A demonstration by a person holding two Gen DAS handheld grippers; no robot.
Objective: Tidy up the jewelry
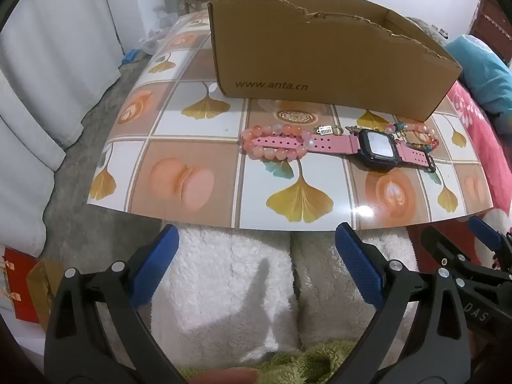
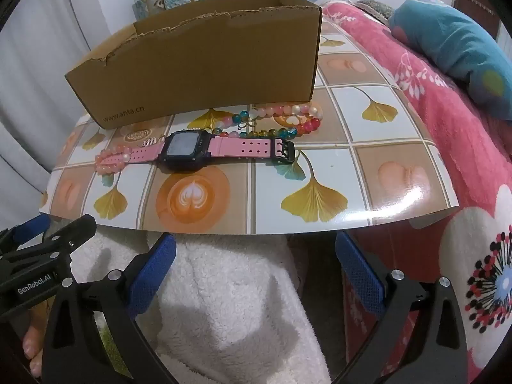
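A pink-strapped watch with a black case [image 1: 377,150] [image 2: 187,152] lies flat on a patterned mat [image 1: 198,185] [image 2: 336,172]. A pink bead bracelet [image 1: 272,155] [image 2: 112,160] lies around its strap end. A multicoloured bead bracelet [image 1: 422,136] [image 2: 288,120] lies by the buckle end. A small metal charm [image 1: 324,130] [image 2: 149,142] lies beside the strap. An open cardboard box [image 1: 320,60] [image 2: 198,73] stands behind them. My left gripper [image 1: 256,236] and right gripper [image 2: 256,246] are open and empty, held short of the mat's near edge.
White fleece fabric [image 1: 230,288] [image 2: 230,304] lies under both grippers. A pink floral blanket [image 2: 448,121] and a teal pillow [image 2: 457,48] lie to the right of the mat. A red and gold bag [image 1: 28,291] sits at lower left.
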